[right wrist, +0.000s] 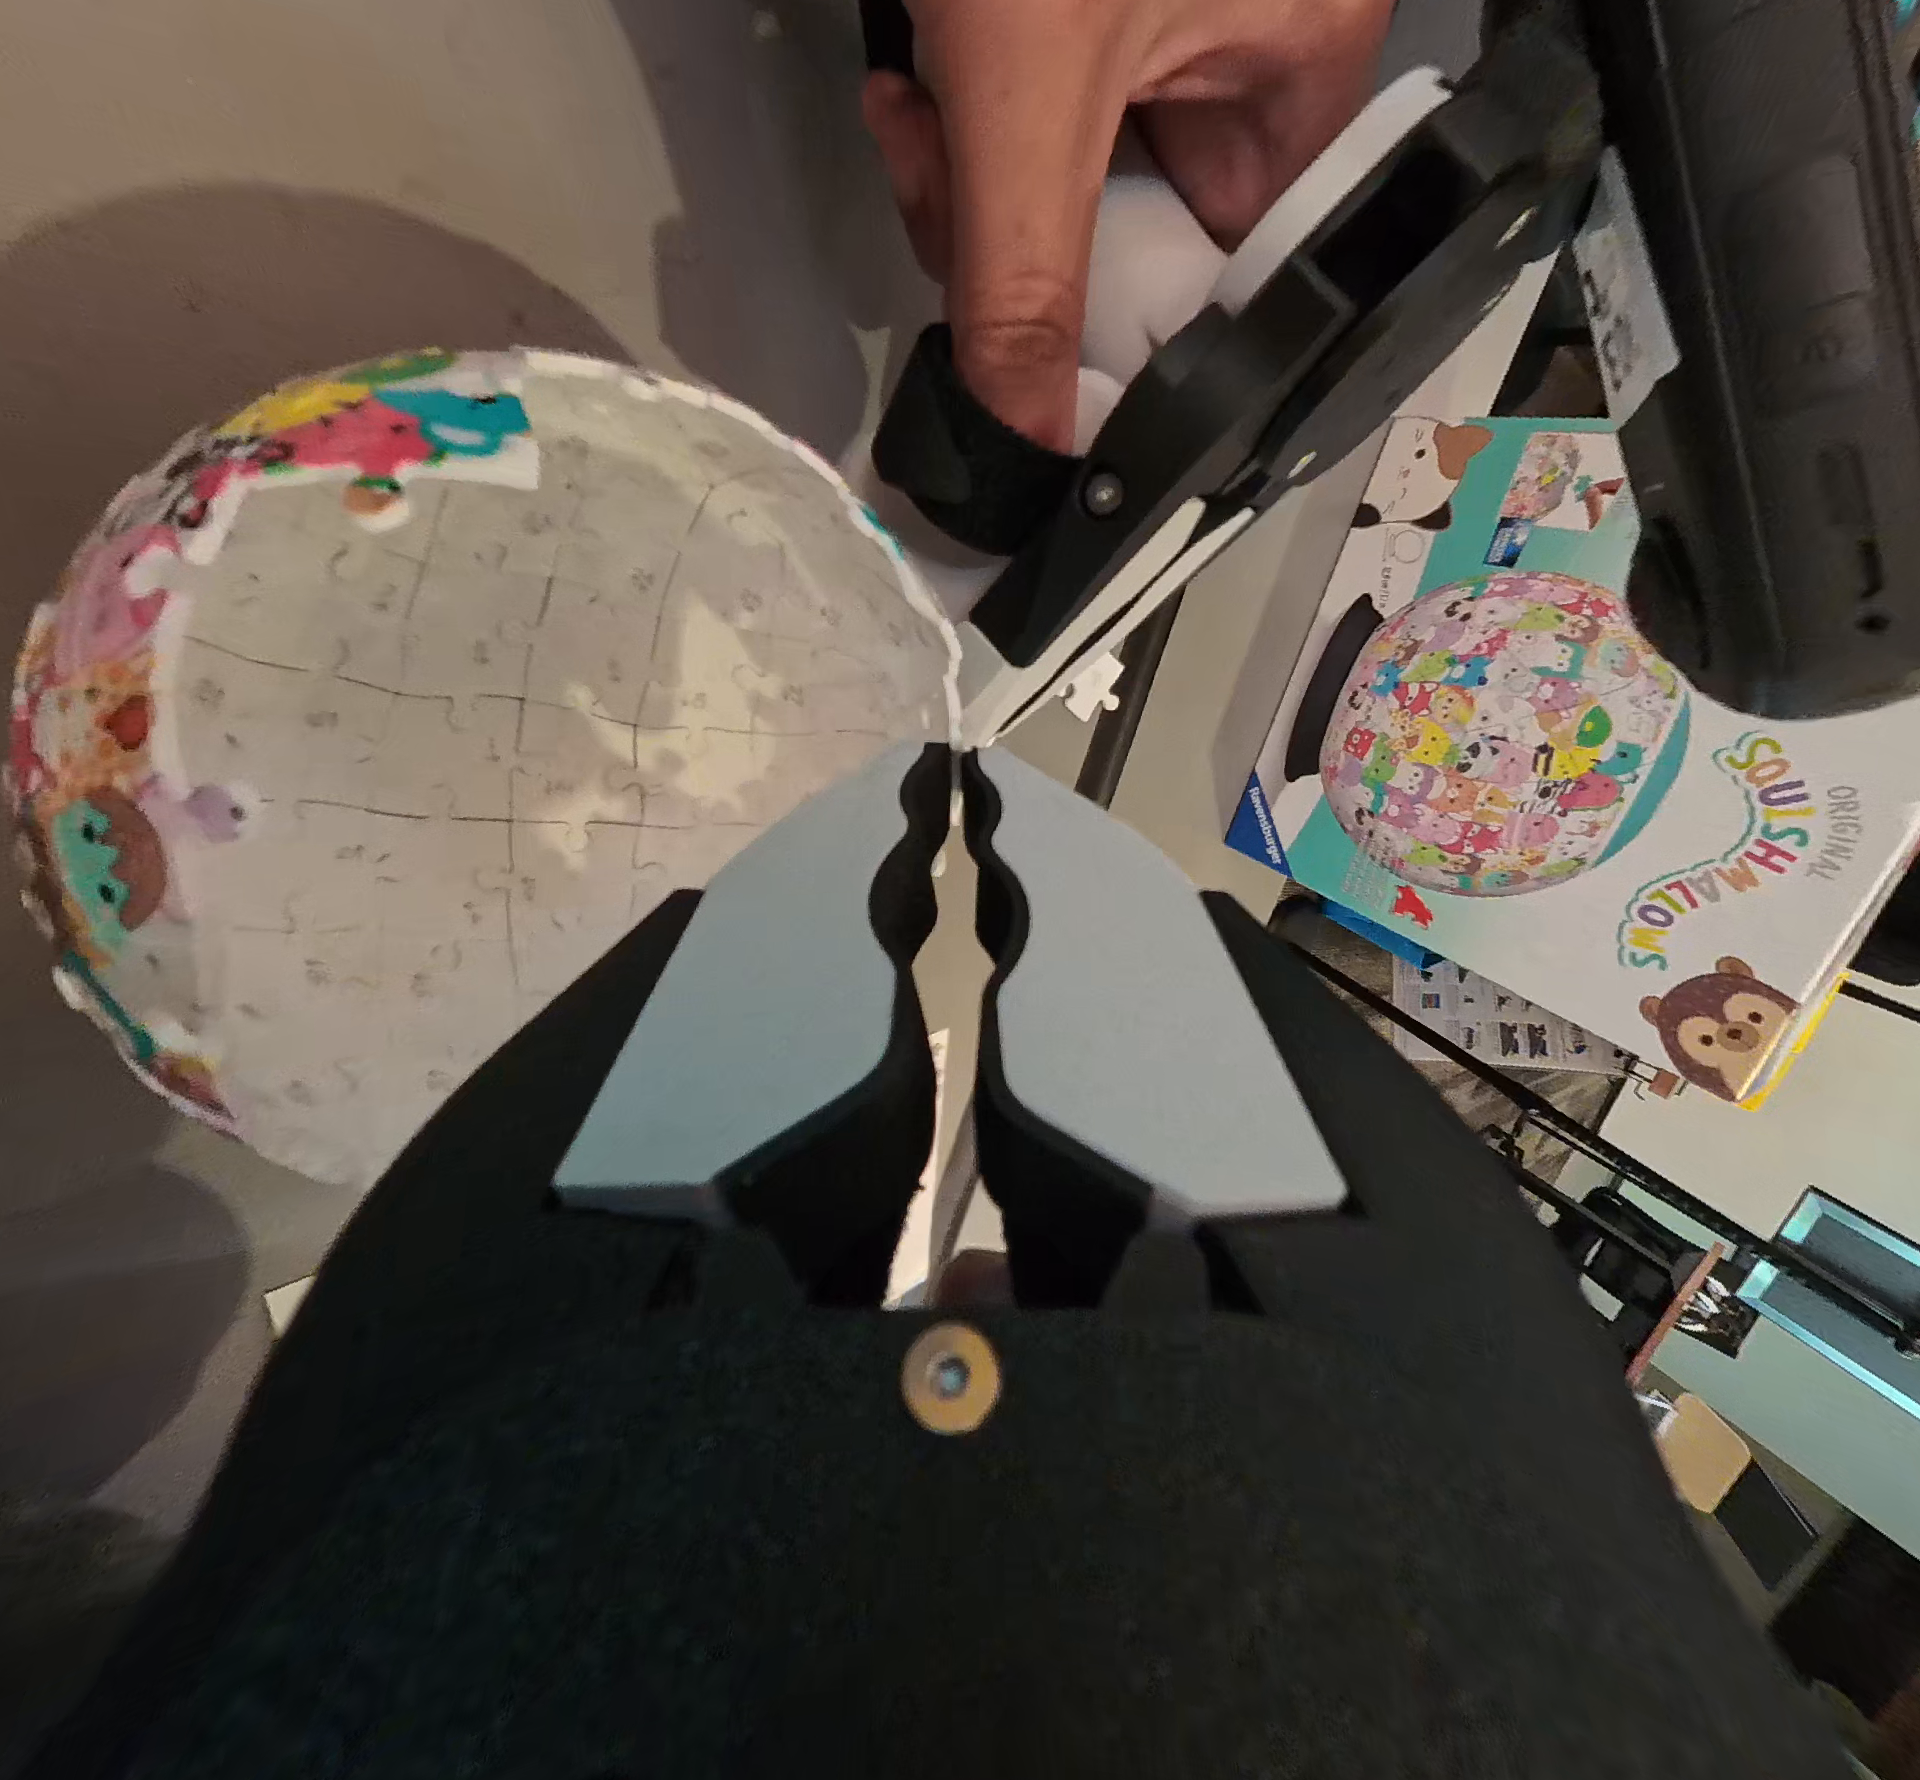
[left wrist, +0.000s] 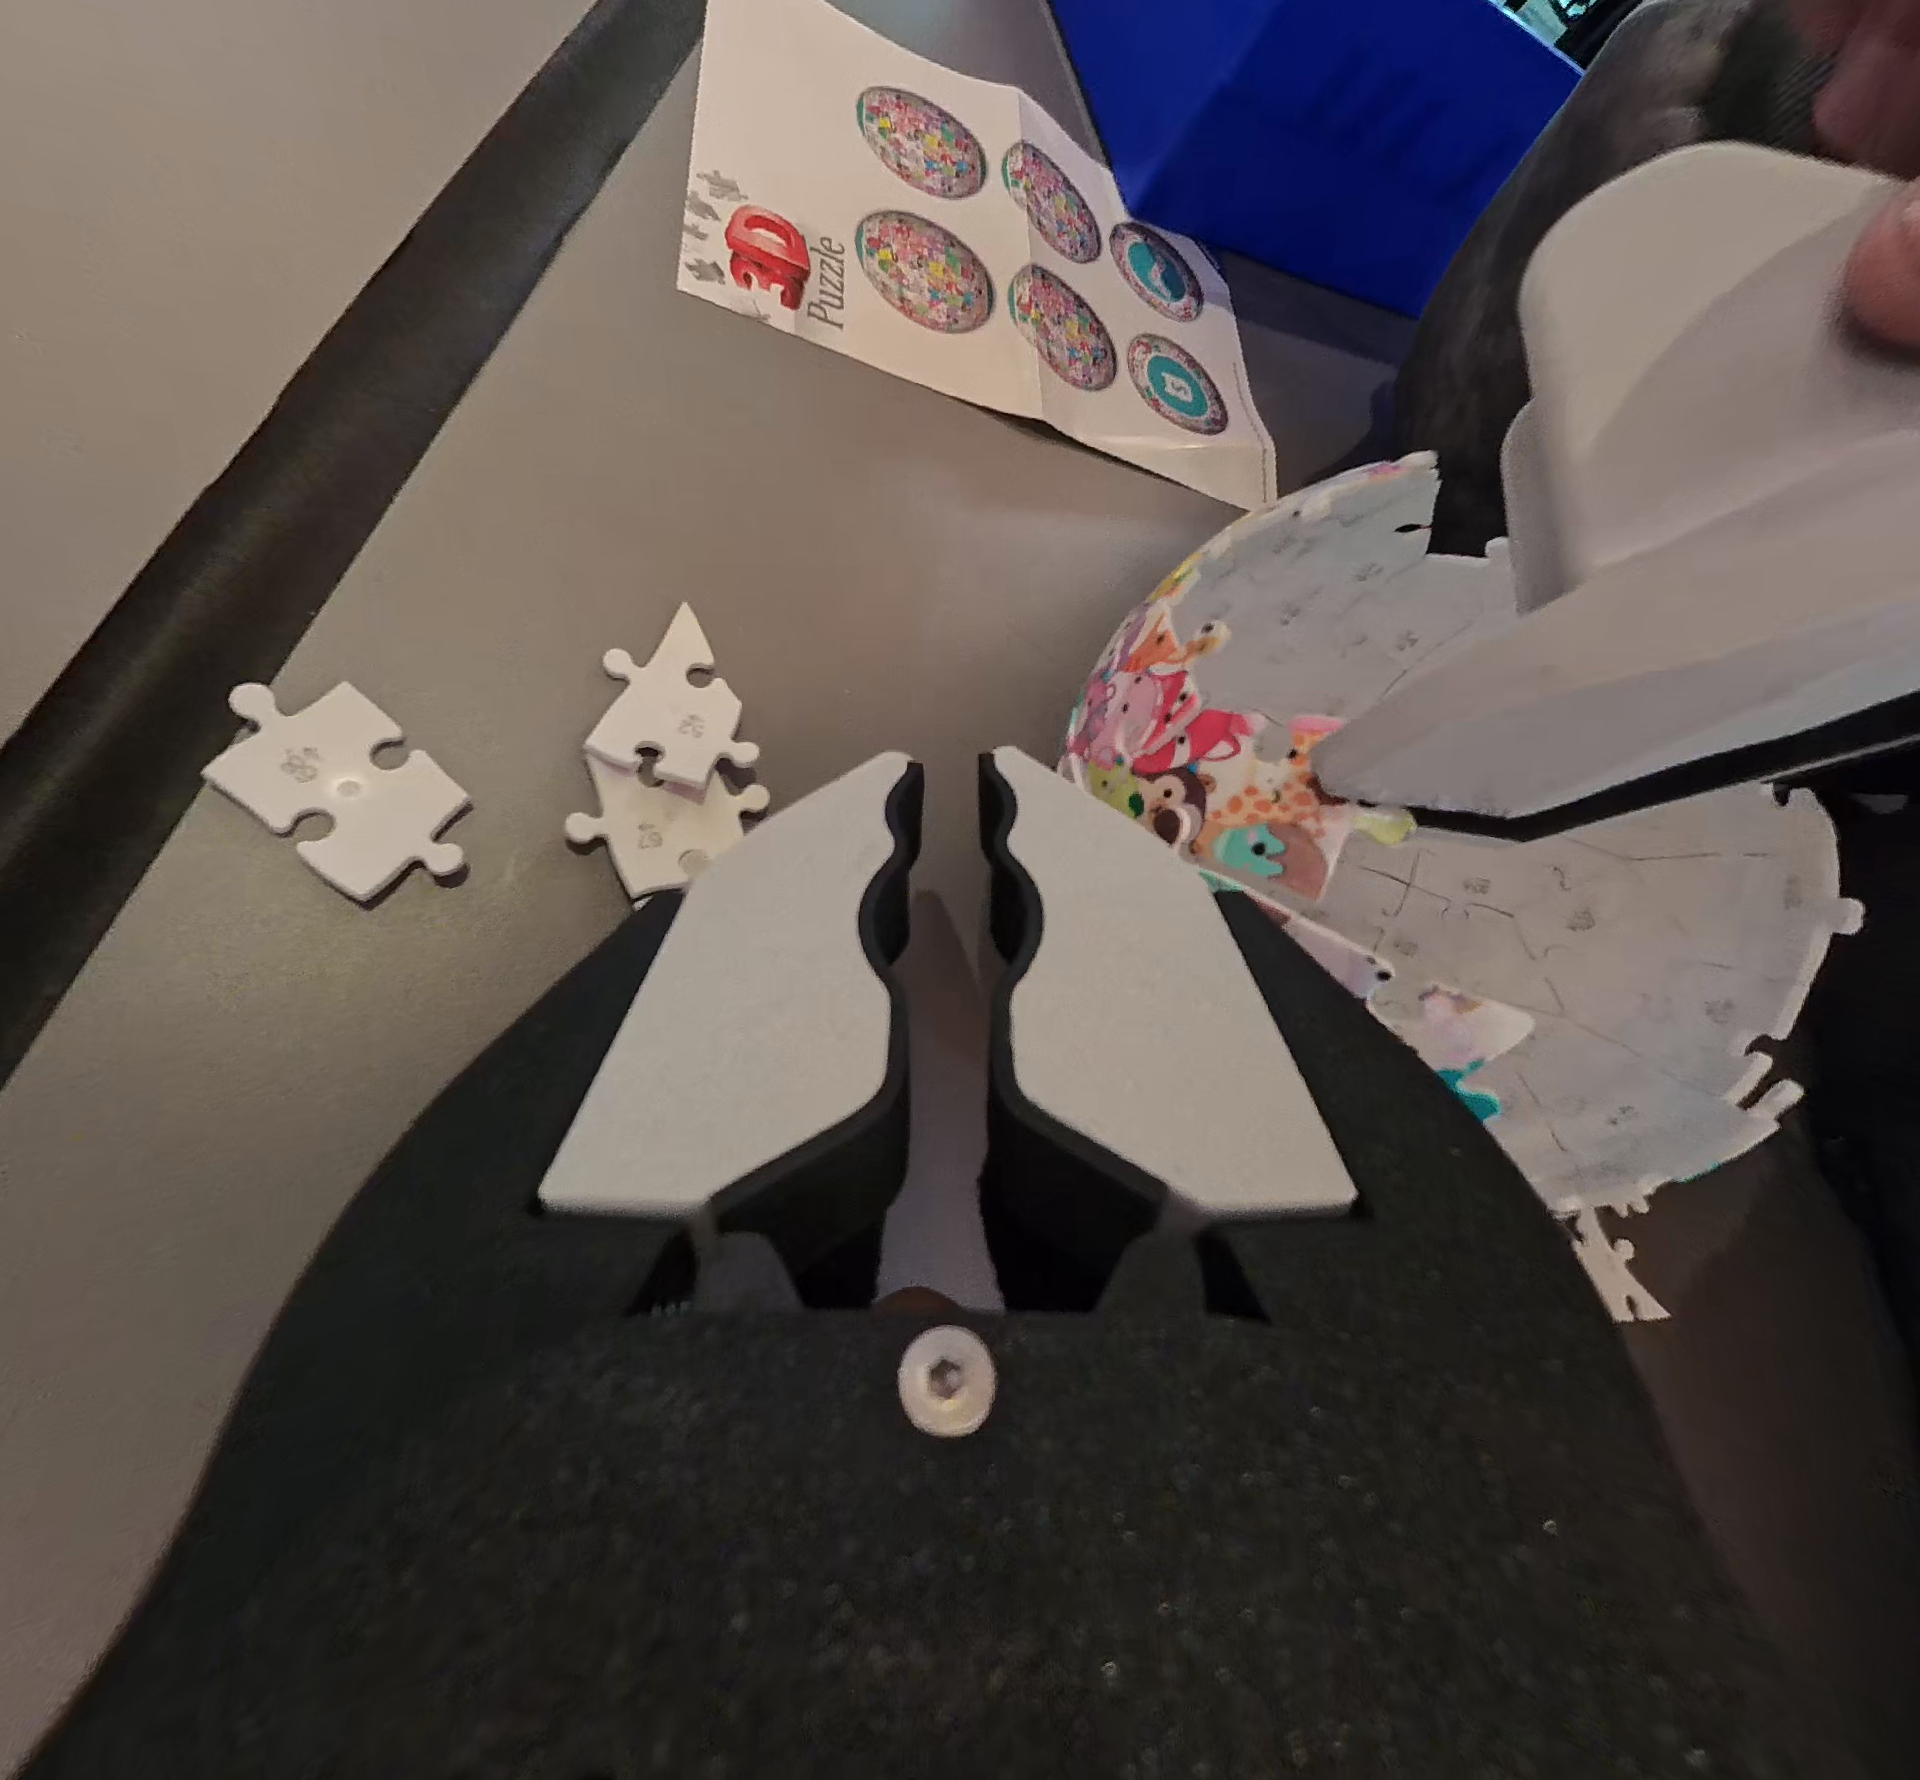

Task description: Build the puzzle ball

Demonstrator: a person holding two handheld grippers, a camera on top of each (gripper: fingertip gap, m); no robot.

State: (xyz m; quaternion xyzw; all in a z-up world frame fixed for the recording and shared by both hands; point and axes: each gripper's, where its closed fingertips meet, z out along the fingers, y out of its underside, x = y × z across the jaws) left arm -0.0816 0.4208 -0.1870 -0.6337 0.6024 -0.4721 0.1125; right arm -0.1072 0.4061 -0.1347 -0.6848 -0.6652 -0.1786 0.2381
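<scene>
The half-built puzzle ball (right wrist: 468, 743) is an open shell, white inside and with colourful cartoon animals outside. It also shows in the left wrist view (left wrist: 1558, 951). My right gripper (right wrist: 951, 785) is shut on the shell's rim and holds it up; it shows from the side in the left wrist view (left wrist: 1340, 780). My left gripper (left wrist: 951, 769) is nearly closed on a white puzzle piece (right wrist: 1093, 691) that sticks out sideways. In the right wrist view its tips (right wrist: 982, 733) touch the rim right beside my right tips.
Three loose white pieces (left wrist: 332, 785) (left wrist: 675, 712) (left wrist: 655, 831) lie face down on the grey table (left wrist: 520, 483). An instruction leaflet (left wrist: 935, 244) and a blue bin (left wrist: 1247, 68) lie beyond. The puzzle box (right wrist: 1558, 743) stands at right. A hand (right wrist: 1091, 120) grips the left tool. About 6 cm separates my left fingertips from my right.
</scene>
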